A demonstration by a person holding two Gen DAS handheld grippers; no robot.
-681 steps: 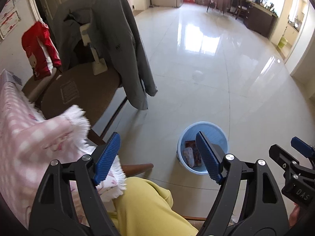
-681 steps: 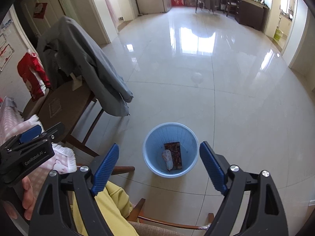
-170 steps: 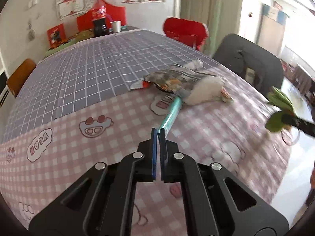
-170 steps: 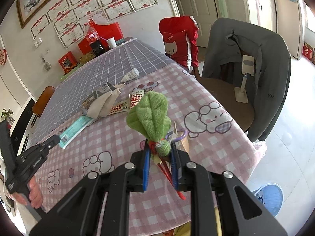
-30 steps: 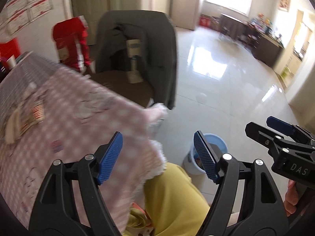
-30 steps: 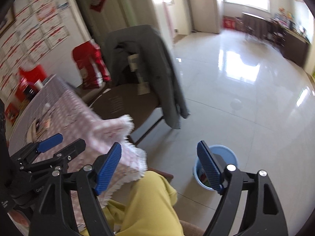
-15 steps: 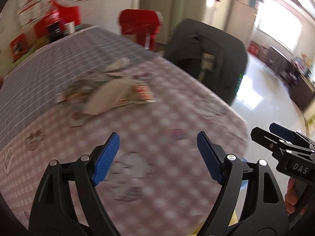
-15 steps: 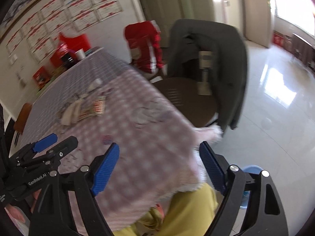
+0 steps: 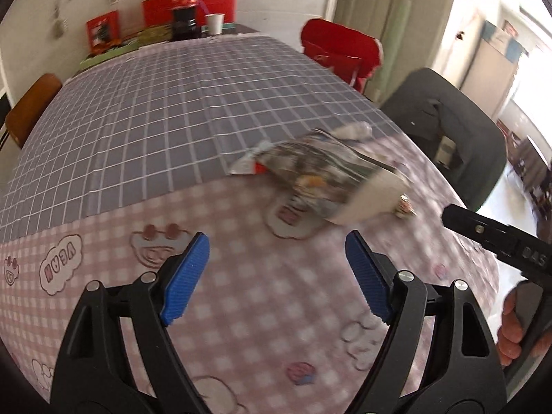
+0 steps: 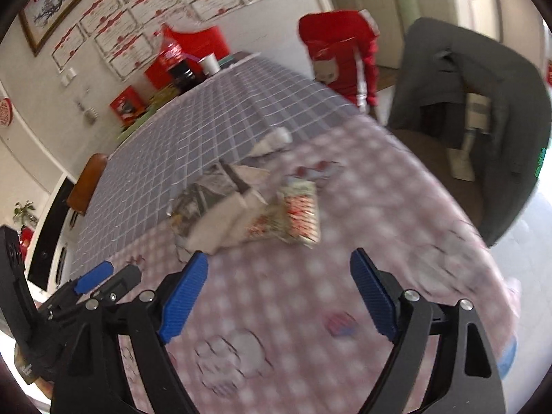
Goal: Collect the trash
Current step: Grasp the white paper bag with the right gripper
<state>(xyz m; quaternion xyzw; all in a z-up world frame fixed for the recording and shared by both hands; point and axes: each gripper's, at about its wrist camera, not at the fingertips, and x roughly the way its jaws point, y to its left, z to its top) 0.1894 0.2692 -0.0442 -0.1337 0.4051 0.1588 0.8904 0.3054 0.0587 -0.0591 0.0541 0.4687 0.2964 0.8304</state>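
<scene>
With both tools over the pink-checked end of the bench (image 9: 103, 131), your left hand-held gripper (image 9: 276, 269) stands wide open, nothing between its blue pads (image 9: 186, 276). Its spread has only just finished widening. Same on your right: the right hand-held gripper (image 10: 279, 293) is spread wide and empty, having just opened a touch further too.

Look ahead of the left one: the trash pile (image 9: 324, 176), a crumpled foil wrapper with a white tissue lying against it, sits beyond the fingertips and a little to the right, near the seam where the grey grid cloth meets the pink. Nothing touches it.

From the right wrist view that same heap (image 10: 241, 214) lies just past the left pad and toward the middle, with a red-and-white patterned packet (image 10: 300, 214) on its right side and a small white crumple (image 10: 274, 139) farther back on the grey cloth. Everything is blurred. A grey jacket (image 10: 465, 76) hangs over the chair on the right.
</scene>
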